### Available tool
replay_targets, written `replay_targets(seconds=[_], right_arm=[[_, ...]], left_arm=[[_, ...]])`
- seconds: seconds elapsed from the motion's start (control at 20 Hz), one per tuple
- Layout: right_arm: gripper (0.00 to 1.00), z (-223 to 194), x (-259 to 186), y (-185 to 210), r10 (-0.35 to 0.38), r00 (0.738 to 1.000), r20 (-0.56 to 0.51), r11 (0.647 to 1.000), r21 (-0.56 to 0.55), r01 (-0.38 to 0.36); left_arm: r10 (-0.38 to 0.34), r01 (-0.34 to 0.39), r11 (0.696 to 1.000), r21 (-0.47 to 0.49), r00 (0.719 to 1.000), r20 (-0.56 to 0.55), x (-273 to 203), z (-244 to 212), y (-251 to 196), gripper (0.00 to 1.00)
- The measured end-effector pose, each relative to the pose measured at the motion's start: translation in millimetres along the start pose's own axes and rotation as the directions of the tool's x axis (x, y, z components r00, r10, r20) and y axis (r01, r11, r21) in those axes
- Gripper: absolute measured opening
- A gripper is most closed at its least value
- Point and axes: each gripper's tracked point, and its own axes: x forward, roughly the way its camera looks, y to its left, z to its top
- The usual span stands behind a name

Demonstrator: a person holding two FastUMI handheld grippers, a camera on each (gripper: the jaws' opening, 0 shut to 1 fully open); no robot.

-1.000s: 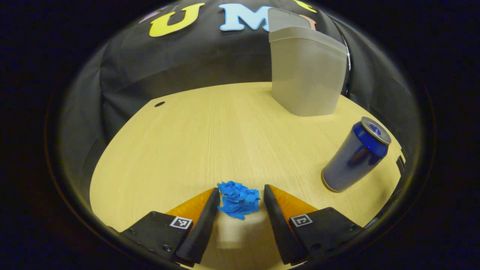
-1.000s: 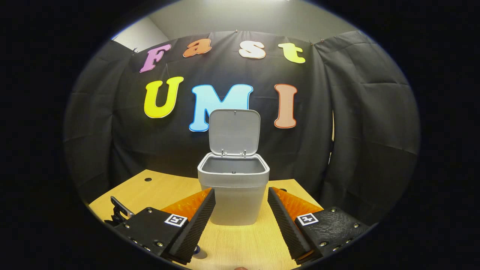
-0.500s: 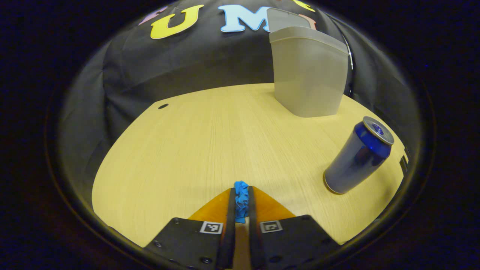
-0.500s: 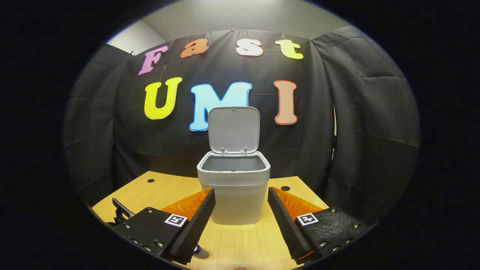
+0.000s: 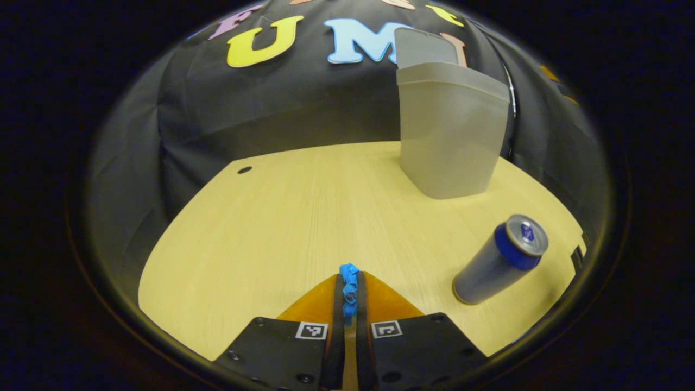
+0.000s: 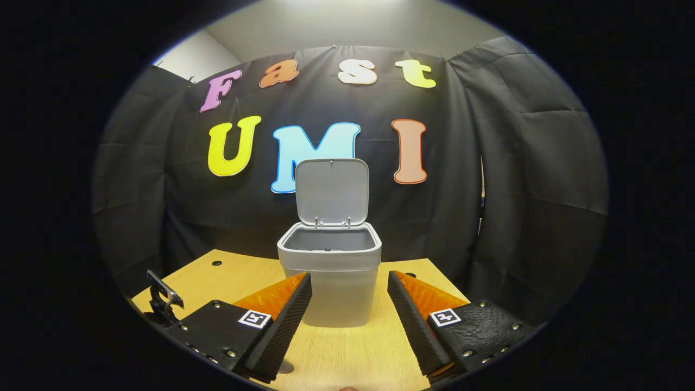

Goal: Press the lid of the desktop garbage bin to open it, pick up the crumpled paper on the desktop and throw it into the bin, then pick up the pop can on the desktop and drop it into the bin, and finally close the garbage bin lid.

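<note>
Two fingers pinch the paper (image 5: 349, 288) tight in the left gripper view: the left gripper (image 5: 348, 296) has its fingers nearly together with the blue wad squeezed between both pads, a tuft sticking out past the tips, and it looks lifted just clear of the bench (image 5: 282, 217), though that gap is hard to judge. From here the bin (image 5: 450, 136) stands ahead and off to the right, at the far edge of the bench, its rim higher than the fingers, so the carry calls for a swing right and a rise to get over that rim. The can (image 5: 499, 260) stands upright nearer in on the right, well apart from the bin and close to the likely path, so it could get clipped. Over to the right gripper view: the right gripper (image 6: 347, 298) has its fingers spread wide with nothing in them, looking straight at the bin (image 6: 329, 271), whose lid (image 6: 332, 190) stands up open at the back with the mouth clear. The right one faces the bin squarely, but the left one has the paper.
</note>
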Motion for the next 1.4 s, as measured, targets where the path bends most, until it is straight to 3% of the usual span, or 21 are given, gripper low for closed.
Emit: replay_targets(seconds=[0.4, 0.7, 1.25, 1.4], right_arm=[[0.91, -3.5, -0.6, 5.0, 0.036, 0.999, 0.01, 0.999, 0.007, -0.036], [0.91, -9.8, -6.3, -3.5, 0.024, 1.0, 0.007, 1.0, 0.016, -0.024], [0.91, -20.9, -11.2, -27.2, -0.04, 0.999, -0.02, 0.999, 0.023, 0.04], [0.91, -24.0, -8.6, -31.0, -0.051, 0.998, -0.03, 0.998, 0.019, 0.052]], left_arm=[[-0.053, 0.057, 0.998, -0.015, 0.98, 0.19, -36.5, 104.6, -31.4, 0.17], [-0.127, 0.124, 0.992, 0.032, 0.937, 0.325, -54.7, 182.8, -66.4, 0.17], [-0.222, 0.235, 0.972, 0.028, 0.867, 0.446, -55.0, 279.1, -126.5, 0.17], [-0.247, 0.267, 0.963, 0.022, 0.854, 0.457, -47.8, 297.7, -140.5, 0.12]])
